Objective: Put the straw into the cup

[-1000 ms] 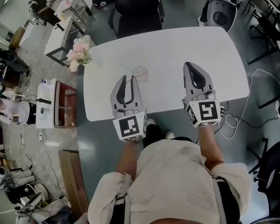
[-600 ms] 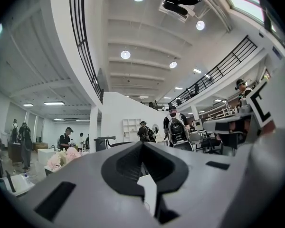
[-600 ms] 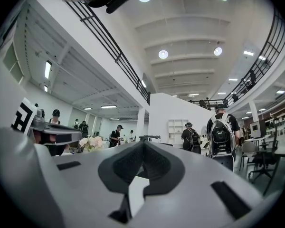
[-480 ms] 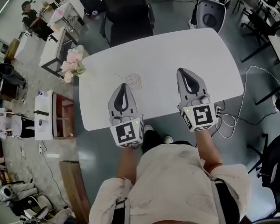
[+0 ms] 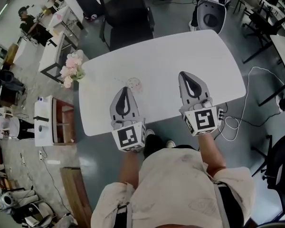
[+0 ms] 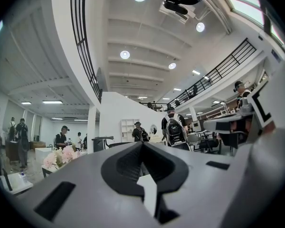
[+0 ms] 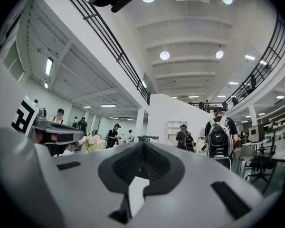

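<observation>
Cup [image 5: 134,83] on table [image 5: 180,51] (head view only), left gripper [image 5: 124,89], right gripper [image 5: 187,73], jaws together

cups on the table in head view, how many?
1. A clear cup stands on the white table, just right of the tip of the left gripper. That and the right gripper cover some tabletop, so another could be hidden.

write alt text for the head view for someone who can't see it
Seen from above, a person holds the left gripper and right gripper, both shut and empty, over the near edge of a white table. A clear cup stands just beyond the left gripper; pink flowers sit by the table's left corner.
</observation>
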